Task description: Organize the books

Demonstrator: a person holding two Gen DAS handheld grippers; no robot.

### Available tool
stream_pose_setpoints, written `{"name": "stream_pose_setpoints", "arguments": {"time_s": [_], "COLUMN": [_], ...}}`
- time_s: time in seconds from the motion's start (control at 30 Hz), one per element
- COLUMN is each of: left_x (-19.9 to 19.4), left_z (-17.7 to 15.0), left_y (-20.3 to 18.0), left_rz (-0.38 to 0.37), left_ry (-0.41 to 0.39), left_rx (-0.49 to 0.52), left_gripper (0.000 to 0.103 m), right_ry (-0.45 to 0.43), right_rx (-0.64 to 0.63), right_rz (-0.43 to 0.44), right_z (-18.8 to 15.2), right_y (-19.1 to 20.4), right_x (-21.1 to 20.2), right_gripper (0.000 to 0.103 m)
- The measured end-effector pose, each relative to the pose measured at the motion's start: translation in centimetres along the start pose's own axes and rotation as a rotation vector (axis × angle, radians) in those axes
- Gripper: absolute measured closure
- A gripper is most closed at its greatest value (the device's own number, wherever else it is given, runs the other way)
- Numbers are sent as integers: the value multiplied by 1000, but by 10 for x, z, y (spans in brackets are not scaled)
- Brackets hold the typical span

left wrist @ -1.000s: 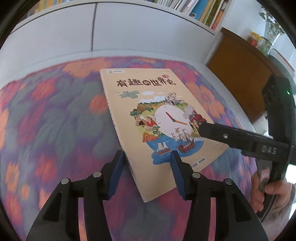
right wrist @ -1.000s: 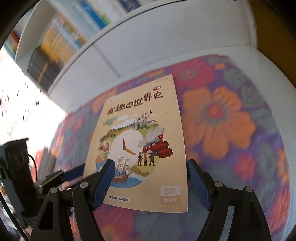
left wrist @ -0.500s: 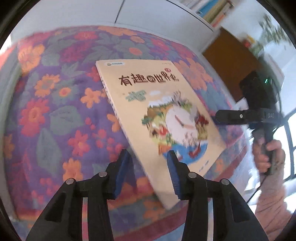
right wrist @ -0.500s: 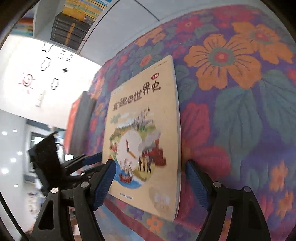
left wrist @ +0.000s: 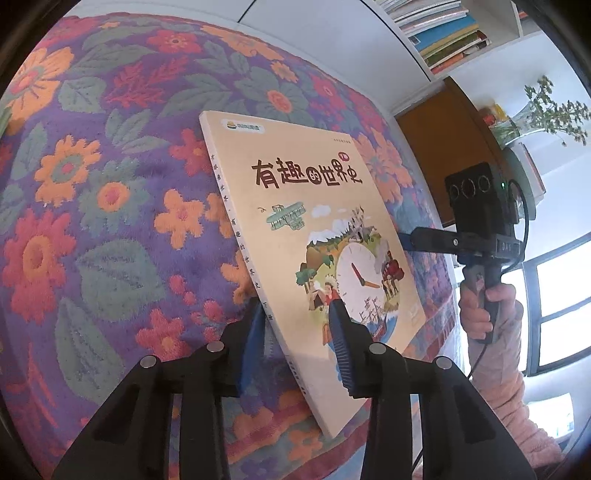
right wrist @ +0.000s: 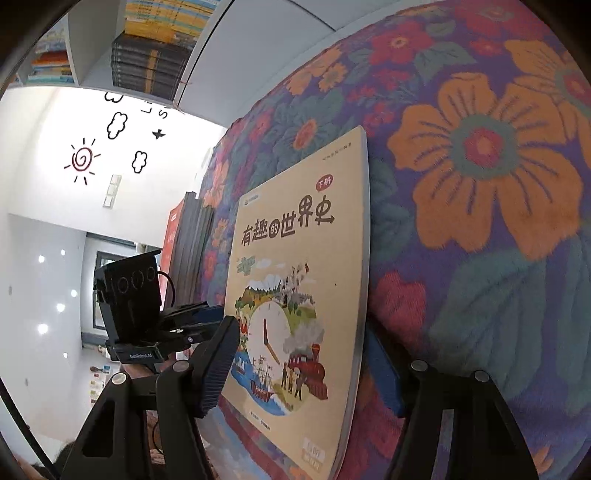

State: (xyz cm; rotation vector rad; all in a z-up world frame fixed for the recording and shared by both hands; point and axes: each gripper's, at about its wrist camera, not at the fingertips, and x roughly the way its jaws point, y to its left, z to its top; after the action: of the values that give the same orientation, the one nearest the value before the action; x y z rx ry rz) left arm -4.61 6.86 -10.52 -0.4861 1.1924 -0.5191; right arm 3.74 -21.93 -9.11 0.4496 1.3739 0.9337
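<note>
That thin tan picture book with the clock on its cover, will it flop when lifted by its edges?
Probably a little: the tan picture book looks thin with a soft cover, already bowing slightly in the right view. Its glossy cover may slip. It likely weighs little.

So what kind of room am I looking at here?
Probably a home bedroom or reading room: a floral quilt under a children's book, white shelves of books, and doodle wall stickers.

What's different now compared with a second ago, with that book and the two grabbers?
Both grippers have closed in on the book. The left gripper has been narrowing its fingers around the spine edge; the right gripper has been narrowing around the opposite edge, and that edge now looks raised off the quilt. The book is still face up.
</note>
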Motion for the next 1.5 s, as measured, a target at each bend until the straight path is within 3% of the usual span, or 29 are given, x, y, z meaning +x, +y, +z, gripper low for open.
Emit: {"name": "stream_pose_setpoints", "arguments": {"time_s": [0.03, 0.13, 0.2, 0.33, 0.67, 1.13, 1.5], "left_x": [-3, -4, -4, -6, -8, -5, -13], "left_z": [-1, -3, -4, -4, -1, 1, 14], "left_y": [1, 4, 4, 10, 31, -3, -17], "left_rz": [1, 0, -7, -10, -81, 120, 156], "left_ry": [0, -6, -8, -12, -15, -52, -84], "left_rx": [3, 8, 6, -2, -85, -50, -25], "left_gripper": [68, 69, 69, 74, 81, 81, 79], "right_ry": [0, -13, -26, -60, -103, -155, -181], "right_rx": [-4, -19, -9, 51, -27, -55, -100], "right_rz": [-3, -52, -75, 12, -29, -189, -208], "right_z": [1, 3, 7, 0, -10, -28, -45], "right_y": [0, -1, -7, -29, -22, 13, 38], "right_x": [0, -1, 1, -4, -10, -8, -15], "right_gripper": [40, 60, 85, 88, 88, 83, 83]}}
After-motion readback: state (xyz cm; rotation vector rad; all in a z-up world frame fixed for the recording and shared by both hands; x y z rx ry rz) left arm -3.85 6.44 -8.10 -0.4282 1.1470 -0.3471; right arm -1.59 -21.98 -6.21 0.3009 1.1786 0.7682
